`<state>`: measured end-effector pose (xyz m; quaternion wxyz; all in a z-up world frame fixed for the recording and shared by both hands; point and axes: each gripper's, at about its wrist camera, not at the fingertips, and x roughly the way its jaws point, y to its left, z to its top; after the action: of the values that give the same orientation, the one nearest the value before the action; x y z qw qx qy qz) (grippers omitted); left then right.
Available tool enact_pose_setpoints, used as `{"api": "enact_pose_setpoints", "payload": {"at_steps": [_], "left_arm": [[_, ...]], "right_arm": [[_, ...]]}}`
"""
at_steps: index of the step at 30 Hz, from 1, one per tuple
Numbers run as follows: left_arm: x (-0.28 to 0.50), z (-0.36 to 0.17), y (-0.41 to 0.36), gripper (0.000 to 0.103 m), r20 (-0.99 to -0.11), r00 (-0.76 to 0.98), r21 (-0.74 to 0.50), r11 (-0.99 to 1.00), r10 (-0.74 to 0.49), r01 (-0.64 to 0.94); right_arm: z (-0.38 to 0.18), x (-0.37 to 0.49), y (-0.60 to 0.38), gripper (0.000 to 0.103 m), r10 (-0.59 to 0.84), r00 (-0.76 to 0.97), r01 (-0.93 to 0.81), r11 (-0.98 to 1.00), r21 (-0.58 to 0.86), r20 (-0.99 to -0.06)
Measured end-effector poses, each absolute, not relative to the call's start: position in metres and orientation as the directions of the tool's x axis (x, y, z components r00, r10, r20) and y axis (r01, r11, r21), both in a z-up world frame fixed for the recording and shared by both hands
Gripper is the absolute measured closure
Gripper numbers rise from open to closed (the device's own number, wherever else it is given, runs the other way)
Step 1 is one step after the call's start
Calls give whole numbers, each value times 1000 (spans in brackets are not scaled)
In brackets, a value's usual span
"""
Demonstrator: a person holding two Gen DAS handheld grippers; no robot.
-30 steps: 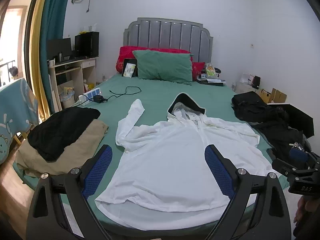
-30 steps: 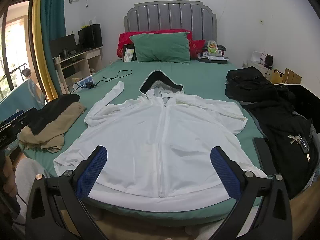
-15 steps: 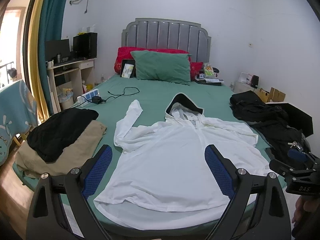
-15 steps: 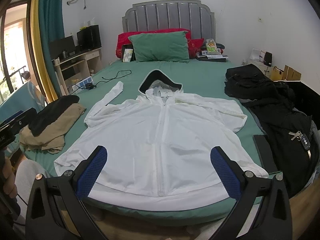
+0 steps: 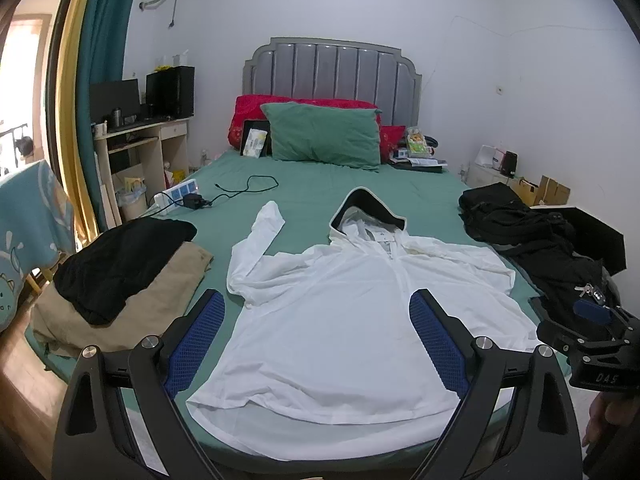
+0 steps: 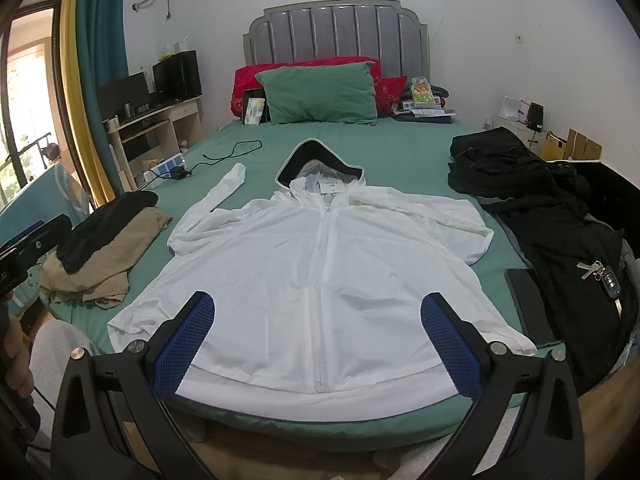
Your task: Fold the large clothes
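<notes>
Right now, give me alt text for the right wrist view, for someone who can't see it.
A white hooded jacket lies flat and zipped on a green bed, hood toward the headboard, framed by the open right gripper hovering at the foot. Folded black and tan clothes sit to its left, a black clothes pile with keys to its right.

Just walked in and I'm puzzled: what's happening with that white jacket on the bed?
A person holds a two-finger gripper in each hand, both open and empty: the left gripper and the right gripper hover at the foot of the bed. A white hooded zip jacket lies spread flat, zipper up, not yet folded. Folded black and tan clothes sit beside it.
</notes>
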<state>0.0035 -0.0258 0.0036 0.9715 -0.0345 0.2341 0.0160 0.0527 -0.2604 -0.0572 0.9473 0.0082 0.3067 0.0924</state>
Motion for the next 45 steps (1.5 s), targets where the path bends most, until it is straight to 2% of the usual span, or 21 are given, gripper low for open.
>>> {"api": "enact_pose_setpoints", "payload": {"at_steps": [35,41,45], "left_arm": [[3,11,-36,8,-456,890,-58,997,9,-40],[9,15,-34,8,-459,887,-99,995,-53,8],[31,6,-29,8,-506,859,-110,994,-74,21]], "right_arm": [[-58,54,-265,1,183,791,-169,982,79,-584],[-64,61,-267,1,183,785,-175,982,71,-592],[-69,77,-271,1,177,784,-172,983,67,-595]]}}
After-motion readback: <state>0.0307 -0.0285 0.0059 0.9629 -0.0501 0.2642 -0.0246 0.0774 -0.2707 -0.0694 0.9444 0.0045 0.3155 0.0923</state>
